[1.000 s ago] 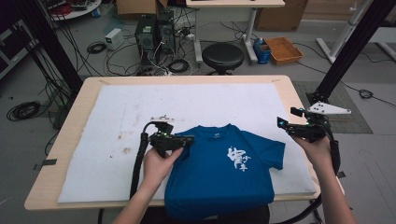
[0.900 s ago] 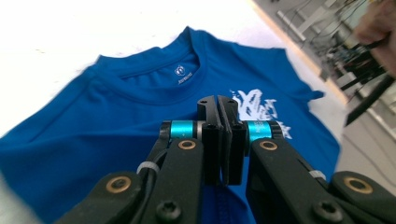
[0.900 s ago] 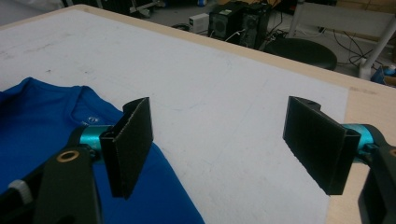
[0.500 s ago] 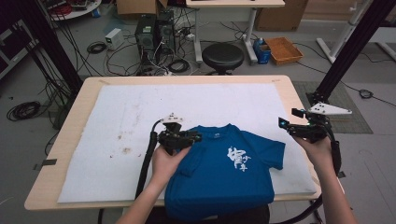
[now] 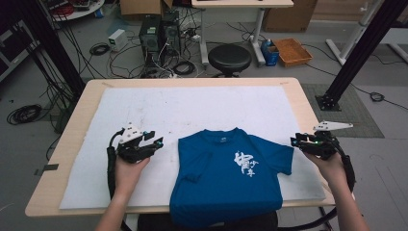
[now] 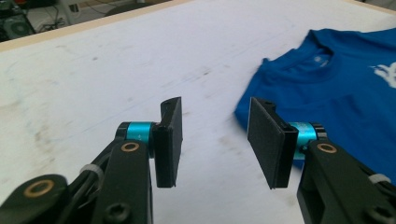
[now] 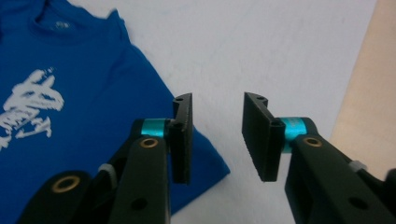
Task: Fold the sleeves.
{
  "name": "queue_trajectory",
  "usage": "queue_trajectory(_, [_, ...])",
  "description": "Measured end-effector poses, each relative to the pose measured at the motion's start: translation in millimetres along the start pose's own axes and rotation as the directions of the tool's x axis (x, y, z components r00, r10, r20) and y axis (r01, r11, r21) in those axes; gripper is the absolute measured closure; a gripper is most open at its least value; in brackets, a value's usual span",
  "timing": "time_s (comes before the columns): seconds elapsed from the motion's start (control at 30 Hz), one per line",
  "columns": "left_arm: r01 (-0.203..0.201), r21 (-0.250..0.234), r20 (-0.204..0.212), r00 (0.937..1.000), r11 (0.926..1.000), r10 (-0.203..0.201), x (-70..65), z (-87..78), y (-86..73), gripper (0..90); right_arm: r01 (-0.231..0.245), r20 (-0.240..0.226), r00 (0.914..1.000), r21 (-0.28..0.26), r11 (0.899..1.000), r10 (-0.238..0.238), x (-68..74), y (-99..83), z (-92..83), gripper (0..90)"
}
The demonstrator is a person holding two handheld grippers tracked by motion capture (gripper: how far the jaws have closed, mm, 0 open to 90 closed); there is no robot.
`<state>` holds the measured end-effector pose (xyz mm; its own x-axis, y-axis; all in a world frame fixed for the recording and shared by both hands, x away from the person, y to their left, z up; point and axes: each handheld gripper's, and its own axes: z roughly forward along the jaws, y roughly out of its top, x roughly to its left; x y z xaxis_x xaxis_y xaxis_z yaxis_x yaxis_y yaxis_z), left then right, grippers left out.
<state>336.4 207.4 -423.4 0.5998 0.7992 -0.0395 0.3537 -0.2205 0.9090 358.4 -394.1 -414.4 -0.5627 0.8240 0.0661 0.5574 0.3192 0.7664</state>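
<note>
The blue T-shirt (image 5: 231,180) lies flat on the white-padded surface (image 5: 144,115) between the left gripper (image 5: 153,143) and right gripper (image 5: 300,140), both released with nothing between their fingers, having just opened and narrowed respectively (soft, limp cloth, best pinched at a sleeve edge).

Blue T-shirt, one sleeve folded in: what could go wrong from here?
The right gripper, jaws just closing with nothing between them, hangs over the sleeve edge of the blue T-shirt and may pinch the white mat or miss. The shirt hem overhangs the table edge, so a pull could drag it off.
</note>
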Motion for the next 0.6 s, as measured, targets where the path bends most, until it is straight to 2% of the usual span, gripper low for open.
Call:
queue_trajectory(0.03, [0.017,-0.008,0.006,0.9998,0.9998,-0.017,7.1,-1.6,-5.1,54.3,-0.012,0.003,0.9999,0.012,1.000,0.012,-2.6,-2.5,2.0,67.4])
queue_trajectory(0.1, [0.023,-0.003,0.015,0.9996,0.9997,-0.023,11.0,-0.9,-9.4,54.4,-0.040,-0.013,0.9991,0.032,0.999,0.040,-8.3,-7.4,5.8,68.9])
queue_trajectory(0.27, [0.015,0.030,0.023,0.9996,0.9994,-0.016,11.4,5.3,-14.2,54.3,-0.084,-0.047,0.9950,0.074,0.994,0.087,-15.2,-16.2,12.1,71.1])
queue_trajectory(0.37, [-0.005,0.053,0.029,0.9996,0.9986,0.004,9.8,10.7,-16.3,53.8,-0.082,-0.064,0.9941,0.097,0.992,0.088,-15.3,-18.5,16.2,71.1])
queue_trajectory(0.43, [-0.002,0.056,0.031,0.9995,0.9984,0.001,9.4,11.6,-16.7,53.5,-0.076,-0.071,0.9940,0.106,0.991,0.084,-14.6,-18.5,17.8,72.9])
queue_trajectory(0.5, [-0.001,0.066,0.029,0.9996,0.9978,-0.001,9.9,12.6,-17.6,53.5,-0.061,-0.064,0.9955,0.126,0.990,0.069,-11.9,-18.2,20.2,78.7])
queue_trajectory(0.53, [0.013,0.065,0.030,0.9994,0.9978,-0.015,10.9,13.2,-18.9,53.5,-0.055,-0.066,0.9957,0.126,0.990,0.064,-10.9,-17.0,19.3,88.8])
queue_trajectory(0.6, [0.017,0.070,0.027,0.9995,0.9974,-0.019,12.5,13.4,-19.7,53.5,-0.063,-0.075,0.9946,0.124,0.990,0.073,-8.8,-14.2,16.2,89.5])
